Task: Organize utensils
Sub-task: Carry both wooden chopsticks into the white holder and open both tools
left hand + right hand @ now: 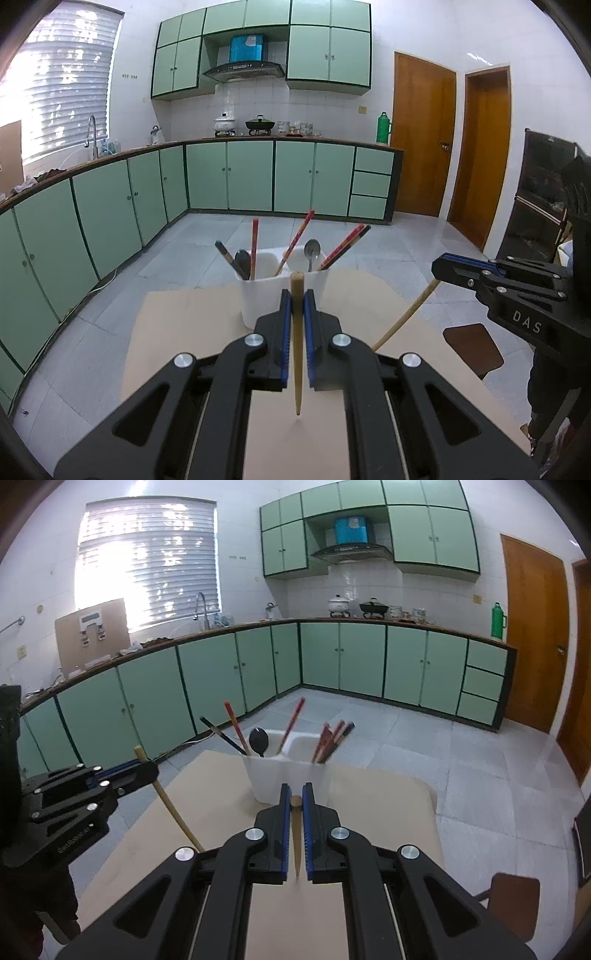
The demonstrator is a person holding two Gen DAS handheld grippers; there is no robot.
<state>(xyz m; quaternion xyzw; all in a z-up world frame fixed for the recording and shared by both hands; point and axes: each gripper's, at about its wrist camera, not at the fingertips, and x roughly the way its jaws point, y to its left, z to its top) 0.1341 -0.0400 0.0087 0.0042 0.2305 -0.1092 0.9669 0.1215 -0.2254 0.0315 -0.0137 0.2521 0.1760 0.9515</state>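
The left gripper (297, 295) is clamped on a wooden chopstick (297, 332) — the stick stands nearly upright between the blue pads (284, 332), its blunt end poking just above the fingertips and its point hanging below, over the table (177, 317). The right gripper (295, 792) grips a second wooden chopstick (296, 845) the same way, blunt end level with the fingertips. Both are held above the table, apparently clear of it. Just beyond stands the white two-part holder (255, 299), with red and dark chopsticks (254, 245) and a metal spoon (312, 251) leaning inside.
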